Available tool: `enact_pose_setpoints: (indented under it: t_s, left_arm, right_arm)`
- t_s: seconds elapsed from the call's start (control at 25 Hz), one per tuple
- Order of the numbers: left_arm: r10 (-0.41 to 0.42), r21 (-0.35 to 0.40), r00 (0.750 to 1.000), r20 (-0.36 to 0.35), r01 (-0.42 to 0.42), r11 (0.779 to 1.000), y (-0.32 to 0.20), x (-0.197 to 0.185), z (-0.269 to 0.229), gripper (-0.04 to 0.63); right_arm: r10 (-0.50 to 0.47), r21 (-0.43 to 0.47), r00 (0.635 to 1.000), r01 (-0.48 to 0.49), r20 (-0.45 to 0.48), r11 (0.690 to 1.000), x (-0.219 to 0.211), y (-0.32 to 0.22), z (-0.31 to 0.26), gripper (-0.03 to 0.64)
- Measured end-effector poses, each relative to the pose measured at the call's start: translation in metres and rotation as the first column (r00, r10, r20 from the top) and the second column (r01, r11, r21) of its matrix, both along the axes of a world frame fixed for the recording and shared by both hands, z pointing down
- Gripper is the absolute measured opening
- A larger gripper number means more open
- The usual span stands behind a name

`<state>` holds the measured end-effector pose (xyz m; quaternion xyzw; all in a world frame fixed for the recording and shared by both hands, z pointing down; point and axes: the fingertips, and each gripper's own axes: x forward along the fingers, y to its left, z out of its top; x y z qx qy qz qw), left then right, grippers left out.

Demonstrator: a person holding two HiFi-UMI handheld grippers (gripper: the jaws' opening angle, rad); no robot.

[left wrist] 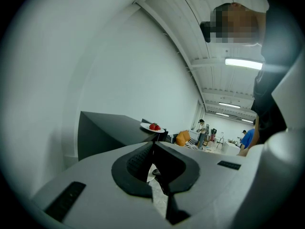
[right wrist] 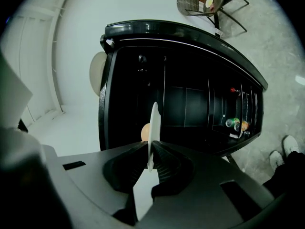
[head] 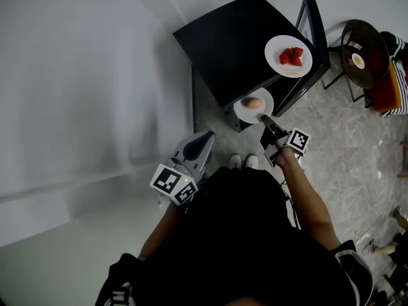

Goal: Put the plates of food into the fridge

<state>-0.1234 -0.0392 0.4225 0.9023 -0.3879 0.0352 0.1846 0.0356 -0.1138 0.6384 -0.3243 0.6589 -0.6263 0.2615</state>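
Before open black fridge [head: 229, 50], door [head: 317, 27] swung wide. R arm: extended fwd from torso, right gripper [head: 264, 118] approx. level, aimed at fridge interior; jaws clamped on near rim of white plate [head: 241, 111]. Plate: flat, face up, edge-on to jaws, projecting away from gripper at fridge's open front; round tan food item [head: 252, 103] on it. L arm: bent, left gripper [head: 205, 139] close to torso, jaws closed, empty. Second plate [head: 276, 45] w/ strawberries [head: 291, 56]: on fridge top.

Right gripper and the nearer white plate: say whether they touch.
Touching. The right gripper view shows the right gripper with jaws clamped on the nearer white plate, seen edge-on.
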Motion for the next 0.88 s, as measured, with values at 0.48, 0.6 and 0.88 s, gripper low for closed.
enact_pose_setpoints:
  t_s: [0.48, 0.6, 0.88]
  left_arm:
    - [-0.032, 0.000, 0.999, -0.002, 0.032, 0.999, -0.005, -0.010, 0.002, 0.025]
    - [-0.048, -0.003, 0.999, -0.010, 0.048, 0.999, -0.008, -0.013, 0.003, 0.023]
    - [-0.066, -0.016, 0.998, -0.016, 0.066, 0.998, -0.012, -0.018, 0.005, 0.023]
  right_arm:
    - [0.009, -0.040, 1.000, -0.009, -0.004, 0.999, -0.016, -0.030, 0.016, 0.040]
    - [0.010, -0.055, 1.000, -0.009, 0.002, 0.998, -0.019, -0.037, 0.020, 0.037]
    - [0.002, -0.067, 1.000, -0.001, 0.004, 0.998, -0.025, -0.048, 0.023, 0.037]
